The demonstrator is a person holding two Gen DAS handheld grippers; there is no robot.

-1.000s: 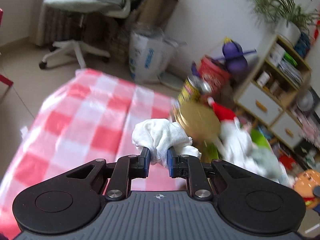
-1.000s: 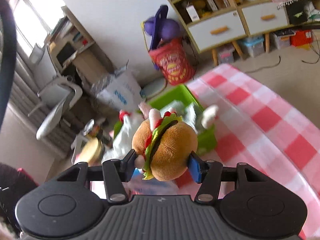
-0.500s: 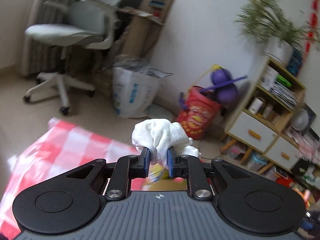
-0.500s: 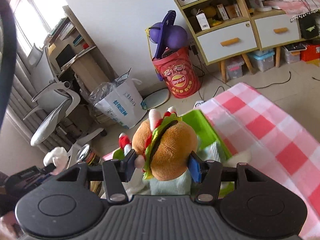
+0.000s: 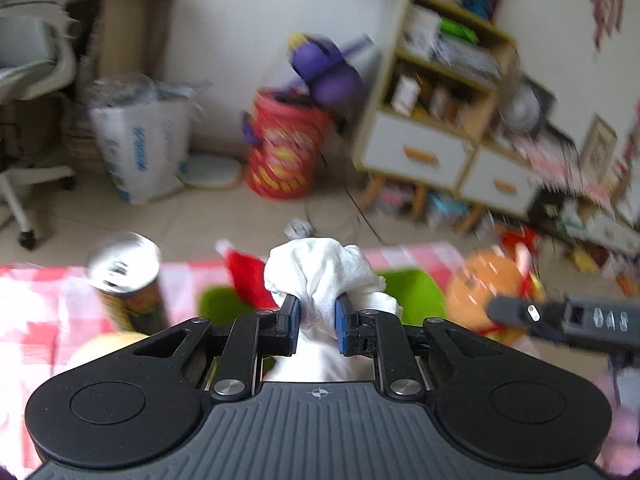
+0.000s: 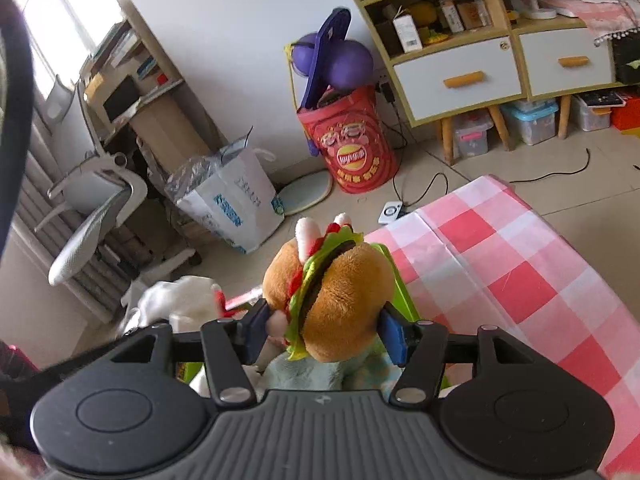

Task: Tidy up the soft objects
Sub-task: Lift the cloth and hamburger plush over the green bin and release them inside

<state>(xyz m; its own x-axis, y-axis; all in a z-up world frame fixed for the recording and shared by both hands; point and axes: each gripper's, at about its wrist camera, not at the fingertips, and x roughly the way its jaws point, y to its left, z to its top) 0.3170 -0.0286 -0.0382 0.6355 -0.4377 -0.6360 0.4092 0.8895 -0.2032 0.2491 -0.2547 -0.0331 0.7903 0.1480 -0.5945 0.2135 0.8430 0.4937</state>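
Note:
My left gripper (image 5: 316,322) is shut on a crumpled white cloth (image 5: 320,272) and holds it above the green bin (image 5: 412,292). A red and white plush (image 5: 244,276) lies in the bin behind the cloth. My right gripper (image 6: 324,332) is shut on a plush hamburger (image 6: 336,296) and holds it over the green bin (image 6: 400,292), above a pale blue plush (image 6: 320,372). In the left wrist view the hamburger (image 5: 488,280) and the right gripper's body (image 5: 568,320) show at the right. The white cloth shows at the left of the right wrist view (image 6: 172,300).
A red and white checked tablecloth (image 6: 520,280) covers the table. A tall snack can (image 5: 128,280) stands left of the bin. Beyond the table's far edge are a red drum (image 6: 352,144), a white bag (image 6: 232,200), an office chair (image 6: 92,204) and a shelf unit (image 6: 480,48).
My left gripper has swung right and down with the cloth, so the bin and the hamburger now show. My right gripper has lifted the hamburger slightly, still over the bin.

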